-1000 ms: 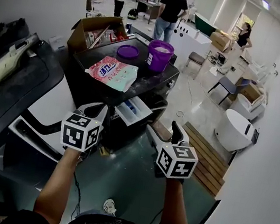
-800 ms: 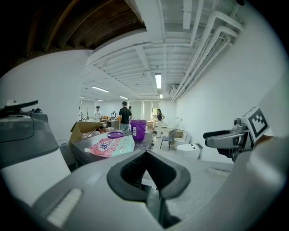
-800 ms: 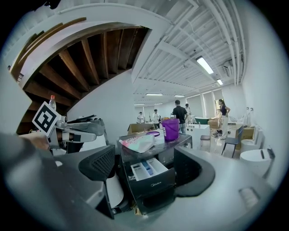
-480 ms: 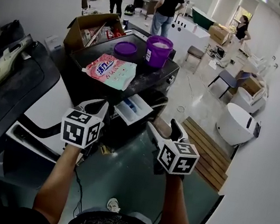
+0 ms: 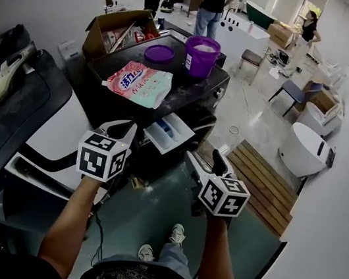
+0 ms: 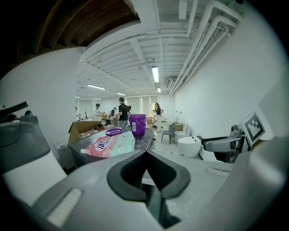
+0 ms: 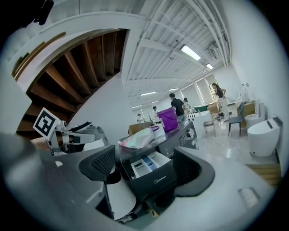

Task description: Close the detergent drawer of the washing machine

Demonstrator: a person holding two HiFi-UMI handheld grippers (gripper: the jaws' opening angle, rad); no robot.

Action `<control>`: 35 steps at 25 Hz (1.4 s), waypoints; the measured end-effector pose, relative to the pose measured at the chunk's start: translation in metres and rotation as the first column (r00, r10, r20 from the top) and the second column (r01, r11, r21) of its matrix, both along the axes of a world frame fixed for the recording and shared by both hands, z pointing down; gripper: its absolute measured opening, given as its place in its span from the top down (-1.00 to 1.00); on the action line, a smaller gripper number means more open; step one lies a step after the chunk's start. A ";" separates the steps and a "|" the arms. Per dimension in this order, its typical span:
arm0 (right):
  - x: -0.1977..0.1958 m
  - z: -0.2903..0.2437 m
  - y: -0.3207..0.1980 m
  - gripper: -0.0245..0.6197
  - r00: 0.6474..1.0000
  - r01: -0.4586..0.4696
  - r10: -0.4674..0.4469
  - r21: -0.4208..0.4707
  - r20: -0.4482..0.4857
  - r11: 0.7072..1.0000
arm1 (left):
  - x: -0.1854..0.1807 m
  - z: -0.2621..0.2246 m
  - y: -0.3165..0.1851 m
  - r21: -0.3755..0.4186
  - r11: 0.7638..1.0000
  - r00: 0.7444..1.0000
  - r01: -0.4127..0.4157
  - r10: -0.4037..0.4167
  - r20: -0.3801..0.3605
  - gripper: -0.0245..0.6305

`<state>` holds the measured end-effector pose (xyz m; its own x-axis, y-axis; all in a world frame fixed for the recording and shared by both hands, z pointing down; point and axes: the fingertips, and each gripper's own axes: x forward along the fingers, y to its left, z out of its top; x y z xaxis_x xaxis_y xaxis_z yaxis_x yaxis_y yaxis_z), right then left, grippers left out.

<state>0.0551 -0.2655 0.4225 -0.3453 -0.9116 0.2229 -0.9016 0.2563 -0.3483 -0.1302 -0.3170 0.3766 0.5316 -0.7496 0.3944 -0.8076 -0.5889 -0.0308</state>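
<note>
The dark washing machine (image 5: 200,115) stands ahead, and its white detergent drawer (image 5: 169,134) is pulled out of the front. My right gripper (image 5: 205,164) is open with nothing in it, a little right of the drawer and nearer me. In the right gripper view the drawer (image 7: 147,165) shows beyond the gap of the right gripper (image 7: 146,170), with blue inserts inside. My left gripper (image 5: 123,133) hovers left of the drawer, apart from it. In the left gripper view the left gripper (image 6: 146,152) has its jaws together on nothing.
On the machine's top lie a pink detergent bag (image 5: 140,82), a purple lid (image 5: 159,53) and a purple bucket (image 5: 201,55); a cardboard box (image 5: 118,32) is behind. A white appliance (image 5: 62,132) stands at the left. A wooden pallet (image 5: 258,185) and a white tub (image 5: 306,151) are at the right. People stand far back.
The person has stepped forward, a second shoe now showing below. Both grippers have kept about their places before the drawer, which stays pulled out.
</note>
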 end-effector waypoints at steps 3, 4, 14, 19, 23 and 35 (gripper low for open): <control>0.001 0.015 -0.008 -0.35 0.999 0.017 -0.017 -0.012 0.035 1.000 | 0.003 0.008 -0.005 -0.010 1.000 1.000 0.008 -0.008 0.025 0.92; 0.001 0.020 -0.011 -0.34 0.999 0.023 -0.022 -0.014 0.046 1.000 | 0.003 0.010 -0.007 -0.012 1.000 0.999 0.010 -0.010 0.034 0.92; 0.001 0.068 -0.041 -0.32 0.982 0.083 -0.072 -0.057 0.177 0.995 | 0.018 0.040 -0.026 -0.051 0.998 0.995 0.041 -0.036 0.094 0.92; -0.003 0.091 -0.053 -0.31 0.959 0.115 -0.090 -0.078 0.270 0.990 | 0.021 0.050 -0.032 -0.070 0.996 0.992 0.053 -0.045 0.119 0.92; -0.004 0.109 -0.059 -0.27 0.932 0.135 -0.100 -0.077 0.348 0.988 | 0.023 0.056 -0.035 -0.084 0.994 0.991 0.071 -0.061 0.120 0.92; -0.009 0.151 -0.065 -0.28 0.780 0.195 -0.124 -0.050 0.613 0.980 | 0.039 0.077 -0.034 -0.109 0.992 0.986 0.058 -0.040 0.161 0.92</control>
<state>0.0464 -0.3310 0.5739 -0.5794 -0.8150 0.0092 -0.4463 0.3078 -0.8403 -0.0910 -0.3510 0.4538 0.4197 -0.7190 0.5540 -0.8255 -0.5561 -0.0963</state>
